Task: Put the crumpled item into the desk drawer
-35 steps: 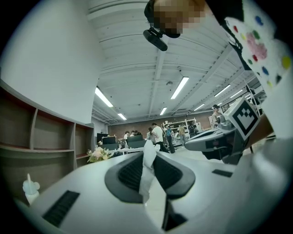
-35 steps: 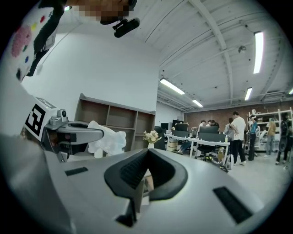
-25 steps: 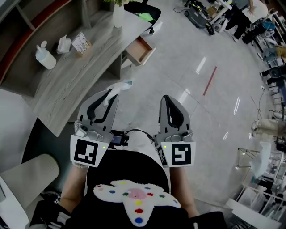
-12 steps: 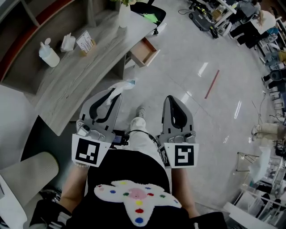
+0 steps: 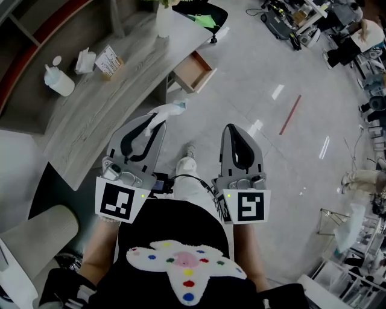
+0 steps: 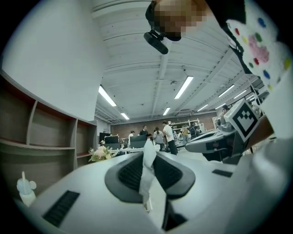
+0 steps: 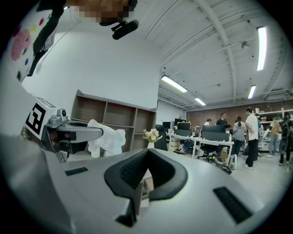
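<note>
The crumpled item is a white tissue point(image 5: 169, 108) and my left gripper point(image 5: 158, 118) is shut on it, held over the floor beside the grey wooden desk point(image 5: 90, 114). In the left gripper view the tissue point(image 6: 147, 170) hangs pinched between the dark pads. The desk drawer point(image 5: 194, 71) stands pulled open ahead, showing a wooden inside. My right gripper point(image 5: 233, 128) is shut with nothing in it, level with the left one. From the right gripper view point(image 7: 145, 153) I see the tissue point(image 7: 107, 137) sticking out of the left gripper point(image 7: 87, 133).
On the desk stand a white bottle point(image 5: 59, 79), a small card box point(image 5: 109, 59) and a vase point(image 5: 163, 19). A dark chair point(image 5: 202, 12) sits past the desk's end. A red line point(image 5: 291, 113) marks the shiny floor. Workbenches and people fill the far right.
The person has stepped a little toward the desk, and a shoe now shows between the grippers. Both grippers keep their pose and the tissue stays gripped.
</note>
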`<state>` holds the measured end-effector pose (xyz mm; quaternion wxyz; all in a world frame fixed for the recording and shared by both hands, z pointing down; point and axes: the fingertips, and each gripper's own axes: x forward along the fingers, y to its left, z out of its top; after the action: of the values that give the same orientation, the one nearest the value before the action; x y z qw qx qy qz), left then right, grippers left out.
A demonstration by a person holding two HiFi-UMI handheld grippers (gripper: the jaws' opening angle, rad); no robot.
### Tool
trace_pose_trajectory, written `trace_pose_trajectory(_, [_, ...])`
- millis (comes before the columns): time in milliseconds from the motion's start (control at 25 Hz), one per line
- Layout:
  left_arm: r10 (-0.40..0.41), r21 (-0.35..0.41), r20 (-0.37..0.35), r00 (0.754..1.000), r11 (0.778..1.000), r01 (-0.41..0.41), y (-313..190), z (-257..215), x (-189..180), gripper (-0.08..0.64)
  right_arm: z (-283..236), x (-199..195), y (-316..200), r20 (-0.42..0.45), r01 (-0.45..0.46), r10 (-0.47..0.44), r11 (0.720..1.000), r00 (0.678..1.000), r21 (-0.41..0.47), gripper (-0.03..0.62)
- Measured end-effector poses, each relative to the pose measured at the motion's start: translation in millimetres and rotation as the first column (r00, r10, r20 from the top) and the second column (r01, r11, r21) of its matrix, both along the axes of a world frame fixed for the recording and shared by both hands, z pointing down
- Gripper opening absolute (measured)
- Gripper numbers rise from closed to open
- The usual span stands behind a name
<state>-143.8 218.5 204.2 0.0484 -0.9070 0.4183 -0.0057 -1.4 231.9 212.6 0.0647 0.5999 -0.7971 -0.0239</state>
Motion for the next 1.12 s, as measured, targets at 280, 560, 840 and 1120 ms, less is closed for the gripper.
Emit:
trace_pose_trajectory(280, [-0.015,-0.022,0.017,1.0,1.0,0.016,-49,5,33,0.066,1,26,-53,0.042,0.029,-0.028,0.999,0.999,-0.031,0.005])
trace_pose_trajectory(560, [-0.068,-0.032,0.031,0.997,0.997,0.069,-96,2,61,0.066,6,64,-105,0.043,0.064,-0.062,0.996,0.997,-0.059,0.005])
trace_pose_trajectory(840, [-0.104,-0.04,0.051,0.993,0.993,0.107,-134,6,78,0.066,9,81,-153,0.039,0.104,-0.102,0.994,0.994,-0.04,0.005])
trace_pose_trajectory(1120, [-0.15,-0.034,0.041,0.988,0.988,0.151,-169,5,97,0.066,14,99,-190,0.046,0.141,-0.139,0.989,0.989,-0.044,0.005])
